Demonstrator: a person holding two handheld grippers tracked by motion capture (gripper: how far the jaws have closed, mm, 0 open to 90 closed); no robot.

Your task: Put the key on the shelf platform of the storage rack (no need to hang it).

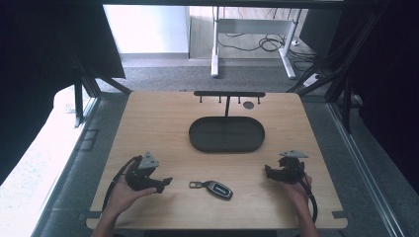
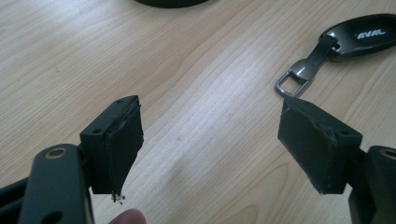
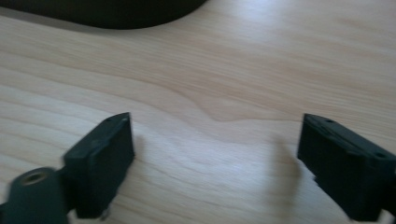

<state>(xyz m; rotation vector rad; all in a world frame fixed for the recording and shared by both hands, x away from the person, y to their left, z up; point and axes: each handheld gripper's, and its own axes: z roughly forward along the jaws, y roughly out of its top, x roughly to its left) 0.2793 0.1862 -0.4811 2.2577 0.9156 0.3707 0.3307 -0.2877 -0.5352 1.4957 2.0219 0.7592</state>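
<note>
- Left gripper [image 1: 165, 182] at table's [image 1: 148, 118] 8 o'clock, jaws wide apart, empty.
- Right gripper [image 1: 268, 171] at 4 o'clock, jaws wide apart, empty.
- Key fob [image 1: 219, 189] at 6 o'clock between the grippers, ring end toward left gripper.
- Oval tray [image 1: 226, 134] at centre, rack [image 1: 229, 94] at 12 o'clock.

Pale wood-grain table [image 1: 148, 123] with a smooth matt finish; glossy black plastic car key fob [image 2: 362, 35] on a dull grey metal clasp [image 2: 294, 79]; matt black oval tray [image 1: 226, 134]; worn, matt black gripper pads [image 2: 123, 144].
</note>
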